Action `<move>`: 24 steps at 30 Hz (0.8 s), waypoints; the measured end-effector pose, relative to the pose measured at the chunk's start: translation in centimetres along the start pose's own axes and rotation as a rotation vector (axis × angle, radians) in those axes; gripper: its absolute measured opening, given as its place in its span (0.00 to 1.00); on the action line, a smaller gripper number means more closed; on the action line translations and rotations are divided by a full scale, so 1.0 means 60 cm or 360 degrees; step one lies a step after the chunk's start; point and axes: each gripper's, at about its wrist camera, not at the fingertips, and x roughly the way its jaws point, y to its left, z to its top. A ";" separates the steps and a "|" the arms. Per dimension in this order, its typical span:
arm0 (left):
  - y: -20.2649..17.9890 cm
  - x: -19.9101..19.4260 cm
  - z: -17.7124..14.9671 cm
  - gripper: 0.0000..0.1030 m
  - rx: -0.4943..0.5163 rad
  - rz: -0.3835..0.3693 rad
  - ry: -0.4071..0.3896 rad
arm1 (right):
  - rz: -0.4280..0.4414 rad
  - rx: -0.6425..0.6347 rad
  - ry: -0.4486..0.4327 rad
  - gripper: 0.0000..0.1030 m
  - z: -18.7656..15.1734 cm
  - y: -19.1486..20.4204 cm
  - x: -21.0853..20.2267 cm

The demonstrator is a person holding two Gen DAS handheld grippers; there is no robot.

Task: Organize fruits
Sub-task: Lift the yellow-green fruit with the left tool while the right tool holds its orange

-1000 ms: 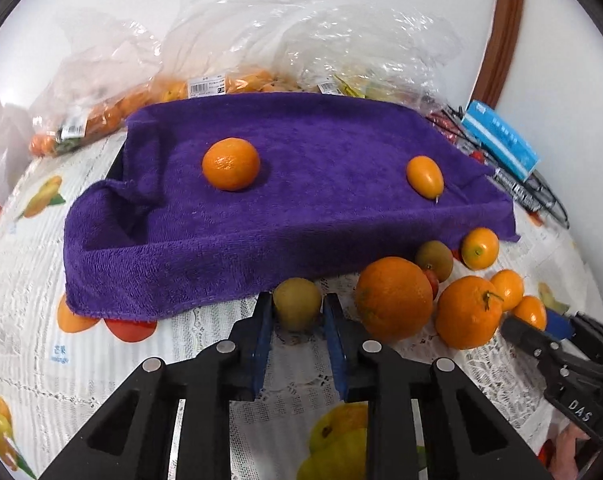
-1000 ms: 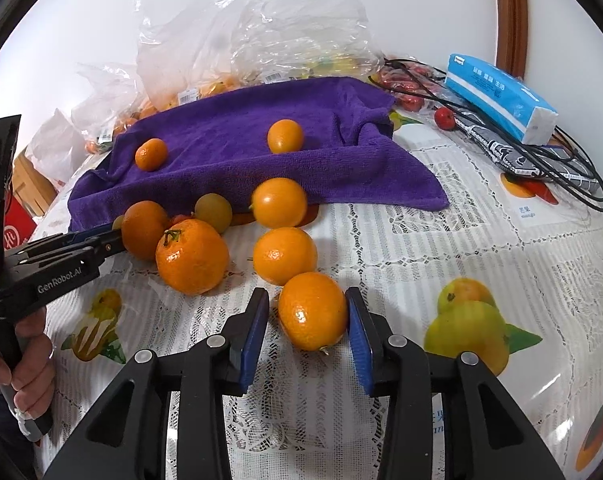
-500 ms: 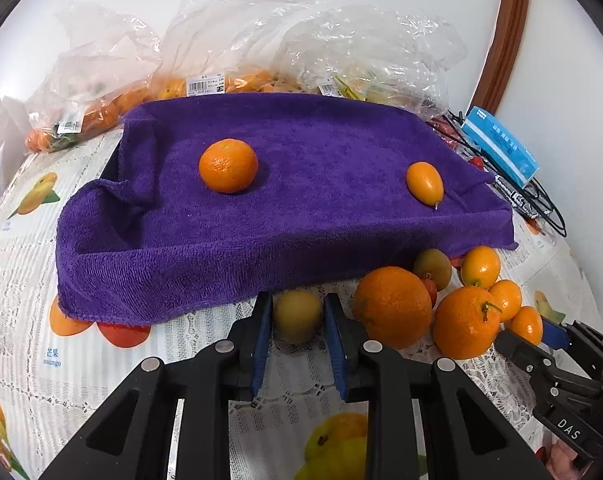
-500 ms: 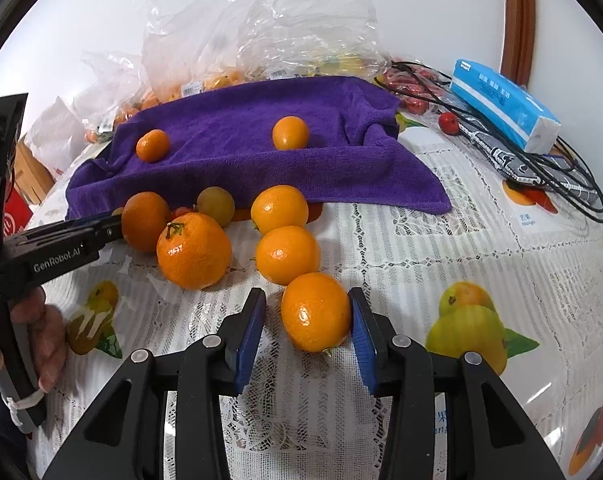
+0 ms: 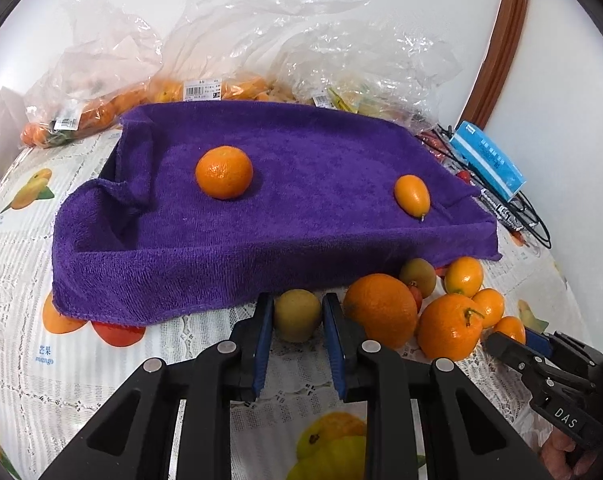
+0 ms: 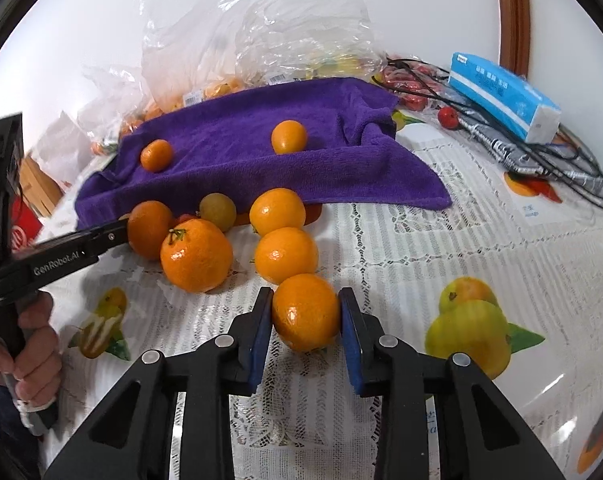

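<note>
My left gripper is shut on a small olive-green fruit on the tablecloth, just in front of the purple towel. On the towel lie a mandarin and an oval kumquat. To the right of the held fruit sit a big orange and a stemmed mandarin. In the right wrist view my right gripper is closing, and both pads press a small orange at the near end of a row of oranges. The left gripper's arm reaches in from the left.
Clear plastic bags with fruit lie behind the towel. A blue tissue pack and black cables lie at the right, with a red cherry tomato nearby. A hand holds the left gripper's handle. A wooden frame stands against the wall.
The right jaws closed in until both pads touch the small orange. The left gripper stays clamped on the olive-green fruit. Neither hand has moved.
</note>
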 end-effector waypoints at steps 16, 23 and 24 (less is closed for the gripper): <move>0.008 -0.024 -0.002 0.23 -0.0061 -0.0078 -0.0123 | 0.0127 0.0016 -0.0102 0.32 -0.003 -0.004 -0.021; 0.004 -0.035 -0.002 0.23 -0.0061 -0.0105 -0.0169 | 0.0119 0.0019 -0.0112 0.32 -0.003 -0.005 -0.023; 0.004 -0.037 -0.003 0.23 -0.0062 -0.0112 -0.0174 | 0.0125 0.0024 -0.0111 0.32 -0.003 -0.005 -0.023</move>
